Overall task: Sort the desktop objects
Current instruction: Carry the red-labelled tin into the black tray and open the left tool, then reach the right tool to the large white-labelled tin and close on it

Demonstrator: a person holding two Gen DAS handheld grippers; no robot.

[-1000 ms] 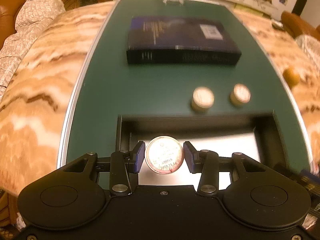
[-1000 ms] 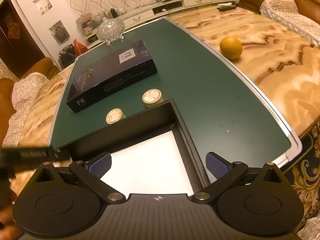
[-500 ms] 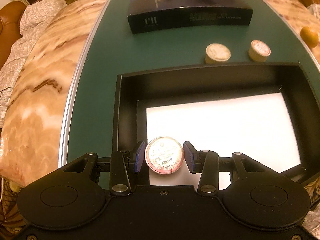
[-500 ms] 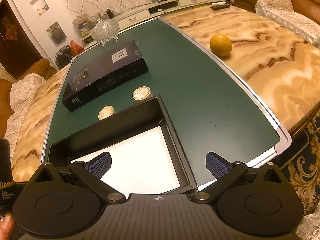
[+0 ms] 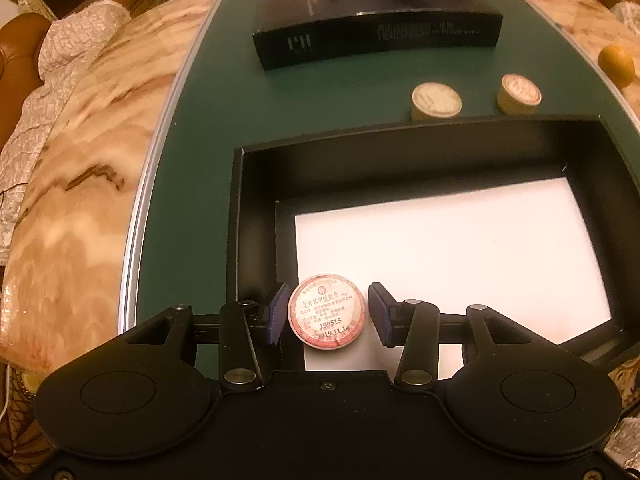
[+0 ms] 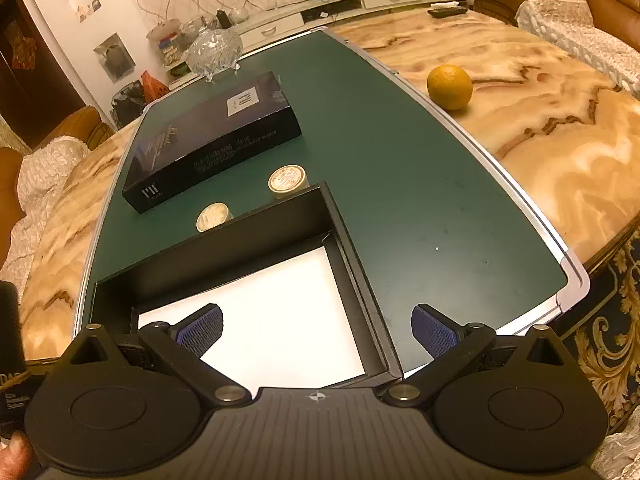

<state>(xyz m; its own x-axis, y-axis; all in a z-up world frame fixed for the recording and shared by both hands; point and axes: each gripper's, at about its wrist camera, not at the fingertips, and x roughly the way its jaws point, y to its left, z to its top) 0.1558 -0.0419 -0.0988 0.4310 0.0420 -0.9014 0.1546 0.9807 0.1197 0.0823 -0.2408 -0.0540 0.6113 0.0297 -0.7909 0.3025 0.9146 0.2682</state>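
Observation:
A small round tin with a pink printed label (image 5: pixel 326 311) sits between the pads of my left gripper (image 5: pixel 327 314), over the near left corner of the black open box (image 5: pixel 240 216) with a white floor. A thin gap shows on each side of the tin, so the jaws look slightly parted. Two more round tins (image 5: pixel 436 100) (image 5: pixel 519 93) stand on the green mat just behind the box. They also show in the right wrist view (image 6: pixel 214 216) (image 6: pixel 287 179). My right gripper (image 6: pixel 316 330) is open and empty above the box's near right side (image 6: pixel 352 256).
A long black closed box (image 5: pixel 376 28) (image 6: pixel 212 140) lies on the green mat (image 6: pixel 400 184) behind the tins. An orange (image 6: pixel 449 86) sits on the marble tabletop to the right. A glass bowl (image 6: pixel 214 52) stands at the mat's far end. Sofas surround the table.
My left gripper has carried the tin back over the box's near left corner and its jaws have eased apart a little. The right gripper has drawn back slightly and stays open.

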